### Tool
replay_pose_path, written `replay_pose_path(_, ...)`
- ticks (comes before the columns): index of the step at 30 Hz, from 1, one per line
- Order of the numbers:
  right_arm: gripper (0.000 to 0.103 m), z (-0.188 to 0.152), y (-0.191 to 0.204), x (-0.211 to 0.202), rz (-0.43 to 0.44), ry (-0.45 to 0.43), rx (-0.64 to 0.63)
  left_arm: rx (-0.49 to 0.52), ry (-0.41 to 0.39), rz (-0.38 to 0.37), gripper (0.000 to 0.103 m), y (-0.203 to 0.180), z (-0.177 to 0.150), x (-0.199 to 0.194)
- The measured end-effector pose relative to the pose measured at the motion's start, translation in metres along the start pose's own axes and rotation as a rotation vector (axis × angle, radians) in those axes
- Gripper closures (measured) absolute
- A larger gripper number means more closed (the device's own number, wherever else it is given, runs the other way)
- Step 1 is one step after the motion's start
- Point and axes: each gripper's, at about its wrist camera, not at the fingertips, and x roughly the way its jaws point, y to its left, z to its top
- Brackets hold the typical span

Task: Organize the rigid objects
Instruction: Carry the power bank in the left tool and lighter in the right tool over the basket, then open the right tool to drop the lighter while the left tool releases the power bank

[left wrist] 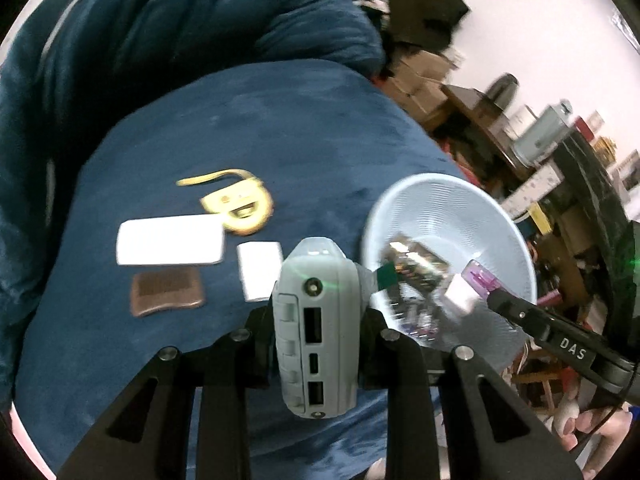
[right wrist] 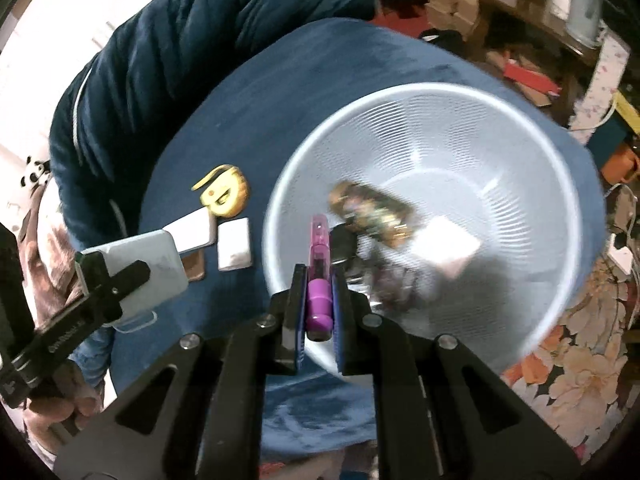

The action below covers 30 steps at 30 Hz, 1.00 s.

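Dim indoor light is falling; motion blur is smearing the basket (right wrist: 436, 216) around three o'clock, fisheye edges are bending black.

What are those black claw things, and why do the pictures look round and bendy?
They are grabbers that a person holds, one in each hand. Each has a small wide-eyed camera on it, which bends the picture. One picture looks along the left gripper, the other along the right gripper.

The left one squeezes a grey power bank with plug holes on its end. The right one is shut on a purple lighter.

Below is a blue blanket. On it lie a yellow tape measure, a big white box, a small white box and a brown comb. Beside them stands a pale blue basket with a few blurry things already inside.
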Motion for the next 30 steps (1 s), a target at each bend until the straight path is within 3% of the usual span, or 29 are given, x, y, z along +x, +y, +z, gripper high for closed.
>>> replay_pose_path(12,0.092,0.013,-0.074,0.006,-0.013,0.013,0.153,0.120,0.072,-0.070,0.076,-0.089,0.001,0.045)
replay_pose_path(20,0.092,0.016,-0.085,0.018,-0.018,0.050,0.180,0.138,0.142,-0.069,0.076,-0.109,-0.009,0.071)
replay_pose_path(30,0.092,0.020,-0.095,0.027,-0.065,0.074,0.199,0.150,0.170,-0.065,0.076,-0.112,-0.013,0.083)
